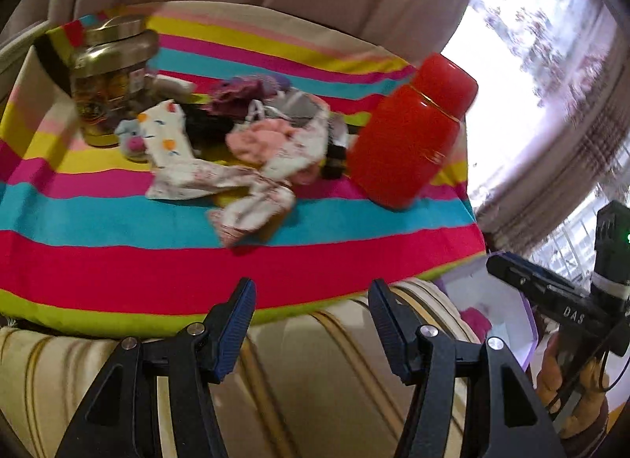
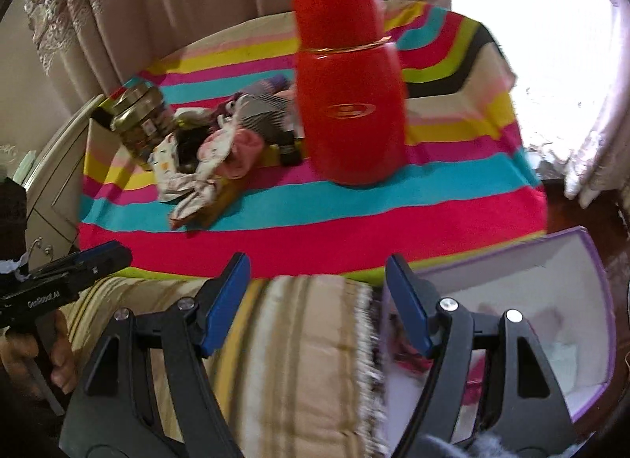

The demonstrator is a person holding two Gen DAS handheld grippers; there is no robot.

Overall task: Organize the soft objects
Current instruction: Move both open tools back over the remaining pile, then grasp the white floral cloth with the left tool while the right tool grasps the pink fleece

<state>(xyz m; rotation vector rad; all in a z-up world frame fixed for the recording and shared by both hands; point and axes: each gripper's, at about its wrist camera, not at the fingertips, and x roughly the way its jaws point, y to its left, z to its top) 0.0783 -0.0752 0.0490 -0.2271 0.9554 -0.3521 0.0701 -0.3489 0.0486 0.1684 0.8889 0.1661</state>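
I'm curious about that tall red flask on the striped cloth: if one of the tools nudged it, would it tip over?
Probably, if pushed high: the red flask stands tall on a narrower base, on a soft striped cloth. Its glossy, rounded body looks slippery and would likely roll once down. It seems rigid, unlike the clothes pile beside it.

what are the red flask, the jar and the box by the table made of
Red flask: smooth and glossy, likely plastic or painted metal; it shows soft highlights and a thin gold ring at the cap.
Jar: clear glass, contents showing through, with a shiny metal-looking lid.
Box: probably cardboard; flat matte white inside walls with purple edges.
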